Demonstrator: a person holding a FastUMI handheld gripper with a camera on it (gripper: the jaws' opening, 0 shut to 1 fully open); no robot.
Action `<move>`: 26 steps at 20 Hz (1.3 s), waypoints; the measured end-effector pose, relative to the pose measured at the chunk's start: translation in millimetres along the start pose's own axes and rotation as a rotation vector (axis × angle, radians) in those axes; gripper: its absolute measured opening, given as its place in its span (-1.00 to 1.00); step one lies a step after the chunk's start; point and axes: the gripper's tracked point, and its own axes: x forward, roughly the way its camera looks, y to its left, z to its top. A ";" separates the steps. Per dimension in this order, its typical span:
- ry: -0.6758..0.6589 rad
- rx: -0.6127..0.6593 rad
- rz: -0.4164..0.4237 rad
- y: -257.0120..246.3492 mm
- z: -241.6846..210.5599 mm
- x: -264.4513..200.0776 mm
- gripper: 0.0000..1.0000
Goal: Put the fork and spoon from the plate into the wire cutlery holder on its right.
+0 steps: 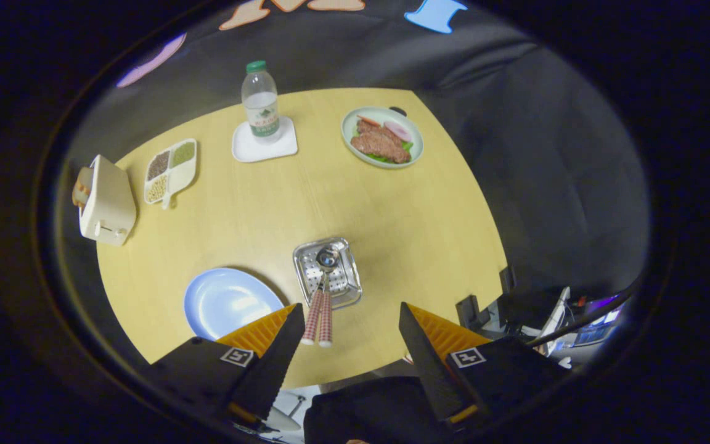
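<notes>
While the gripper (352, 320) hangs spread wide and holds nothing, the fork (314, 311) and spoon (326, 296) stand in the wire cutlery holder (346, 287) near the surface's (416, 234) near edge, handles poking out between the fingers. Just left of the holder lies the blue plate (225, 301), bare.

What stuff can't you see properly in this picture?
- Gripper view: the near edge of the blue plate is covered by a finger of the open gripper.
- The fork and spoon stand in the cutlery holder; their heads are too small to tell which is which.
- The water bottle label is too small to read.
- The divided dish holds grains too small to name.
</notes>
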 end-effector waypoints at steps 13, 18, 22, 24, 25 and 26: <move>-0.932 0.091 0.175 4.5 102.4 -94.8 0.97; -1.111 0.138 0.169 2.6 100.1 -120.9 0.96; -1.152 0.152 0.191 5.6 85.8 -121.3 0.96; -1.155 0.136 0.169 1.5 78.4 -117.4 0.96; -1.150 0.135 0.170 3.4 75.5 -116.8 0.96; -1.147 0.138 0.179 6.7 74.3 -115.6 0.96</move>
